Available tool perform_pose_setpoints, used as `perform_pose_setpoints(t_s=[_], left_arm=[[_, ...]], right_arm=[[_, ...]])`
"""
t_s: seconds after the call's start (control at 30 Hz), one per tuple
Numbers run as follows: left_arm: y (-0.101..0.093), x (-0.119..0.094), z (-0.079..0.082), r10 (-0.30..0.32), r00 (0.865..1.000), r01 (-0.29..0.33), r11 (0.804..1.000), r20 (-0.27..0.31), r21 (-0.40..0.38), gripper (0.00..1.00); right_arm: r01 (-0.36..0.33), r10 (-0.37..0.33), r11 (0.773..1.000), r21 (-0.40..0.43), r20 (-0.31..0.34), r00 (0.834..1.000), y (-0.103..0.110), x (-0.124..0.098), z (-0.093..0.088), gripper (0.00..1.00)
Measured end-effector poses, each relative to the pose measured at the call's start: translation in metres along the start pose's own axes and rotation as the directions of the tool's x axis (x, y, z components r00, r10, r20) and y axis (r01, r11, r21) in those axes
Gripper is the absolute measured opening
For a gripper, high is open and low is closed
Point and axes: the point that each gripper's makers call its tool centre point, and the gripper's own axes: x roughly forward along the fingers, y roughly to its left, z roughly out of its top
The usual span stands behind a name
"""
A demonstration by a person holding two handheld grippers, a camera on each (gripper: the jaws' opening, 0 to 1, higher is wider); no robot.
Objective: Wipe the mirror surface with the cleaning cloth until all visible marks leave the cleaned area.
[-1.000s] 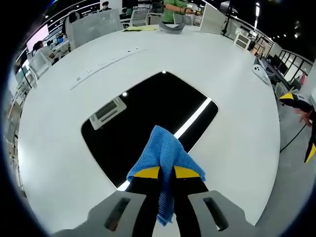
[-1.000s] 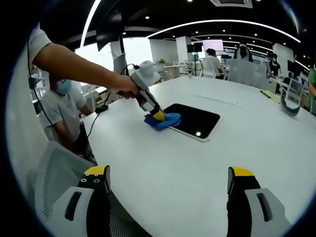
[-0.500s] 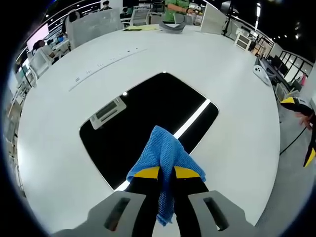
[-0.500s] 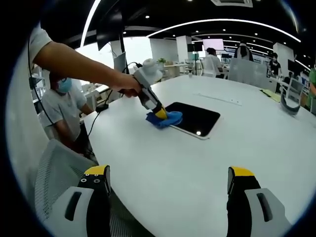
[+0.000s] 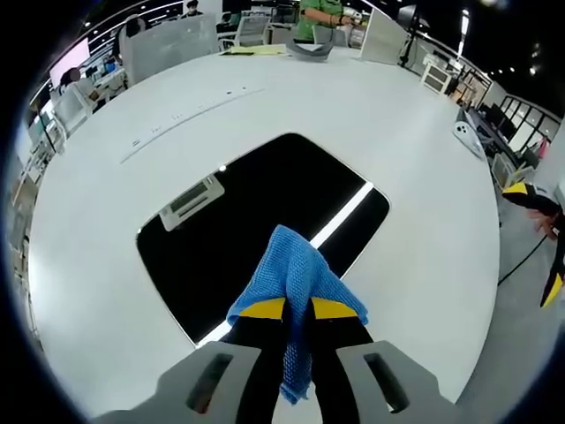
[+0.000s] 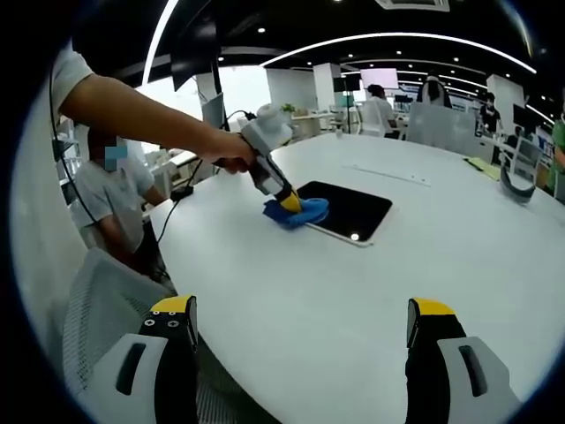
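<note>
Left gripper (image 5: 297,309): jaws closed together on a blue cleaning cloth (image 5: 296,276), which bunches over the yellow tips and hangs down between them. In the right gripper view this gripper (image 6: 288,202), held in the person's hand (image 6: 231,158), presses the cloth (image 6: 298,213) onto the near end of the mirror (image 6: 347,212). The mirror (image 5: 265,216) is a dark rounded rectangle lying flat on the white table (image 5: 415,159), running ahead of the left gripper; its glass reflects a bright ceiling light strip and a rectangular fixture. No marks can be made out on the glass.

Right gripper (image 6: 300,331): jaws spread wide apart with nothing between them, held low over the table's near edge, well apart from the mirror.

Beyond the mirror, a grey curved object (image 5: 308,49) sits at the table's far edge.
</note>
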Motion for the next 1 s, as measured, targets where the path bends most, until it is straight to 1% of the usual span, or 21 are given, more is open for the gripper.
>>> perform_pose_setpoints(t_s=[0.2,0.7,0.87,1.0], left_arm=[[-0.0064,0.0049,0.0058,-0.011,1.0,0.011,1.0,0.002,0.018,0.07],[-0.0068,0.0071,0.0086,-0.02,1.0,0.02,1.0,-0.011,0.022,0.07],[-0.0053,0.0079,0.01,-0.022,0.999,0.022,1.0,-0.024,-0.004,0.07],[-0.0042,0.0087,0.0112,-0.022,0.999,0.022,1.0,-0.026,-0.008,0.07]], right_arm=[[0.004,-0.004,1.0,0.006,0.0,1.0,-0.0003,-0.0015,-0.0008,0.99],[0.004,-0.004,1.0,0.01,-0.004,1.0,-0.0041,-0.0009,-0.002,0.99],[0.001,-0.001,1.0,0.009,-0.004,1.0,-0.0057,0.0,-0.0012,0.99],[0.004,-0.004,1.0,0.011,-0.003,1.0,-0.0088,-0.0006,-0.0007,0.99]])
